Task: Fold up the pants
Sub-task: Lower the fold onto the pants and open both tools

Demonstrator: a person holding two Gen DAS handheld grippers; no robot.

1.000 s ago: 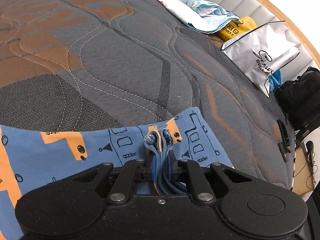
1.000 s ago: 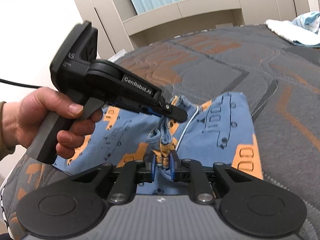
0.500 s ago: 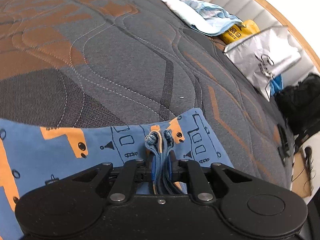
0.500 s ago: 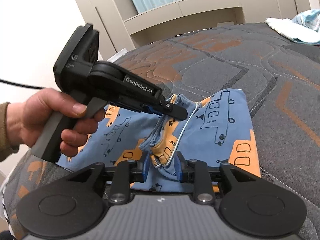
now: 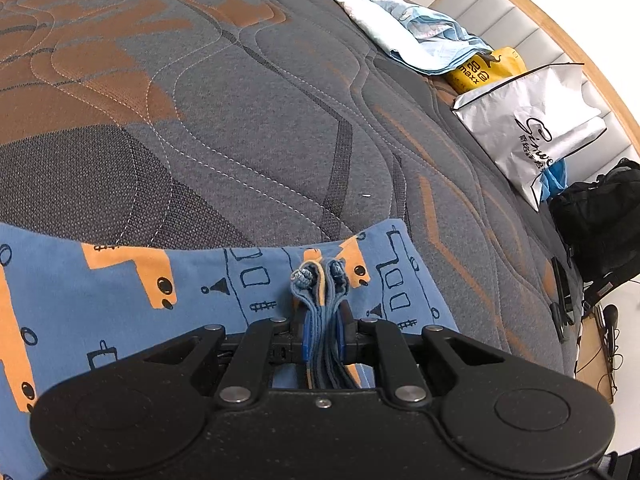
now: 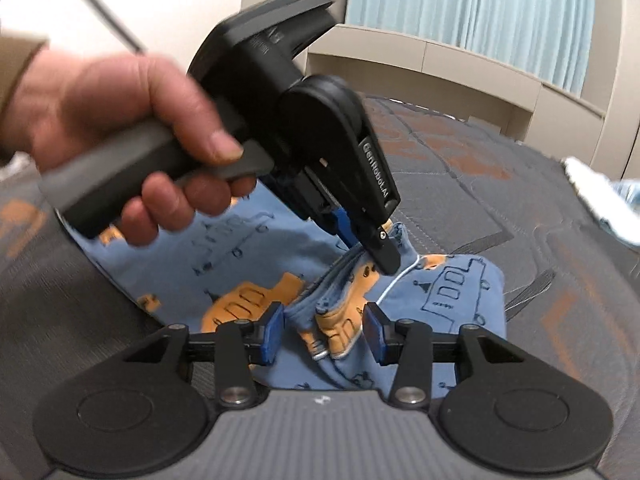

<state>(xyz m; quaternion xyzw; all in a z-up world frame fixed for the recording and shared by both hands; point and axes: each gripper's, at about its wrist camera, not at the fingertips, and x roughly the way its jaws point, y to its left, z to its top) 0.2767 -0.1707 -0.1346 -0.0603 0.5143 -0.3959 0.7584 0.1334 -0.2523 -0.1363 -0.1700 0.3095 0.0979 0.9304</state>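
Lying flat across the near part of the grey-and-orange quilted mattress (image 5: 248, 128): blue pants (image 5: 132, 288) printed with orange diggers and line-drawn trains.

Left gripper (image 5: 322, 332): jaws drawn together, clamped on a bunched stack of fabric edges; the gathered hem pokes up past the pads. A hand (image 6: 120, 128) grips its grey handle, beige cuff at the wrist.

Right gripper (image 6: 324, 336): jaws opening, blue pads standing clear on either side of a crumpled fold of the pants. Fold sits between them, not pressed. A white drawstring (image 6: 396, 280) trails out of the bunch.

Both grippers at the same gathered ridge of cloth, left one just beyond the right.

Far side of the bed: pale blue bedding (image 5: 408, 36), a yellow package (image 5: 488, 70), a white paper bag (image 5: 532, 128), a black bag (image 5: 604, 216).
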